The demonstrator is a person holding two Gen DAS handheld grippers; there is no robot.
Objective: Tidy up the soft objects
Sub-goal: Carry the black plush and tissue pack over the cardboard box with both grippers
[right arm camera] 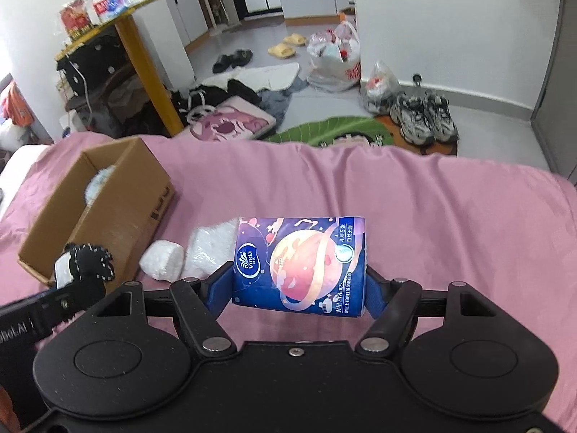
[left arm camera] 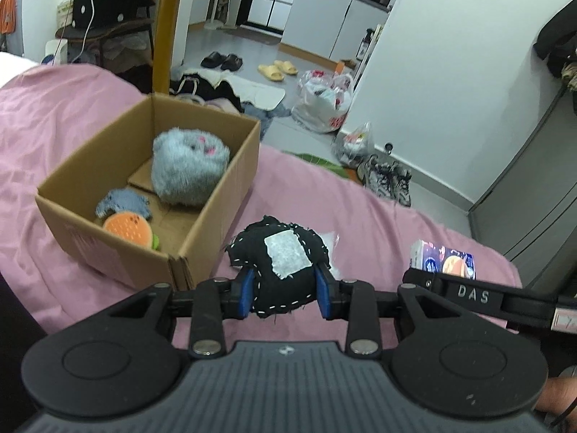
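Left wrist view: your left claw [left arm camera: 285, 288] squeezes the squishy black pouch [left arm camera: 279, 263]; your right claw [right arm camera: 299, 288] hugs the soft tissue pack [right arm camera: 301, 263] by its sides.

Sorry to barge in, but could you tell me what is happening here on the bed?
A person is sorting soft items into a cardboard box on the pink bedspread, using a handheld claw in each hand. The left claw is shut on a black stitched pouch held just beside the box. The right claw grips a blue tissue pack above the bed. A grey fluffy toy, a small grey piece and an orange burger plush are already in the box. Two white packets lie on the bedspread.
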